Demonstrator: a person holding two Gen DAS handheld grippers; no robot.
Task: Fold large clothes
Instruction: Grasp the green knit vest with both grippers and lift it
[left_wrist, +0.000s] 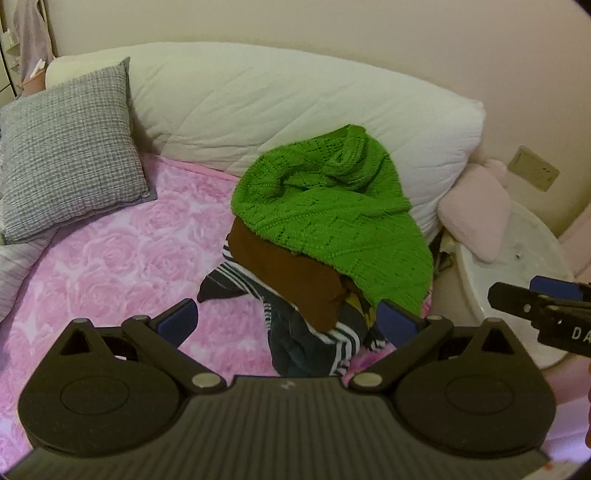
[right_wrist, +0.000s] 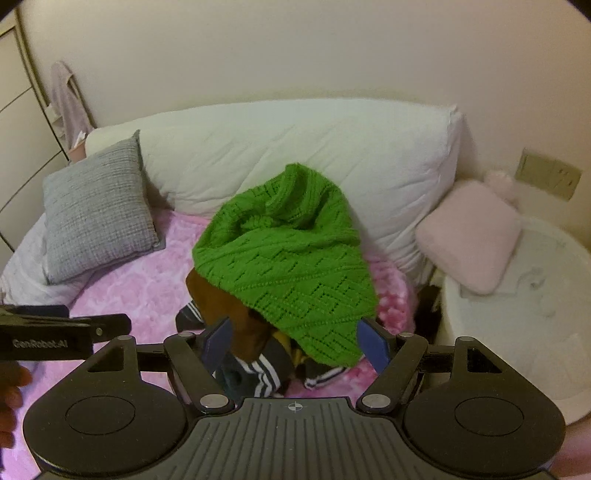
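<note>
- Far to the left of both sets of jaws, a grey woven cushion (left_wrist: 70, 147) leans at the head of the bed, with a long white pillow (left_wrist: 258, 99) running behind it along the wall.
- The pink rose-patterned blanket (left_wrist: 122, 258) covers the bed under and ahead of the left gripper (left_wrist: 291, 321), whose blue-padded jaws stand wide apart and hold nothing.
- Straight ahead of the left gripper's jaws lies the heap of clothes: a bright green knitted sweater (left_wrist: 328, 214) sits on top, a brown garment (left_wrist: 291, 273) under it, and a dark navy piece with white stripes (left_wrist: 295, 343) at the bottom, spilling toward the jaws.
- In the right wrist view the same green sweater's lower edge hangs between the fingers of the right gripper (right_wrist: 295, 345); its jaws are spread wide and grip nothing, and whether the right pad touches the knit cannot be told.
- Beyond the right finger of either gripper, a pale pink plush cushion (right_wrist: 469, 240) rests on the rim of a white round tub (right_wrist: 535, 314) beside the bed.
- A beige wall socket plate (right_wrist: 546, 177) sits on the wall above that tub.
</note>
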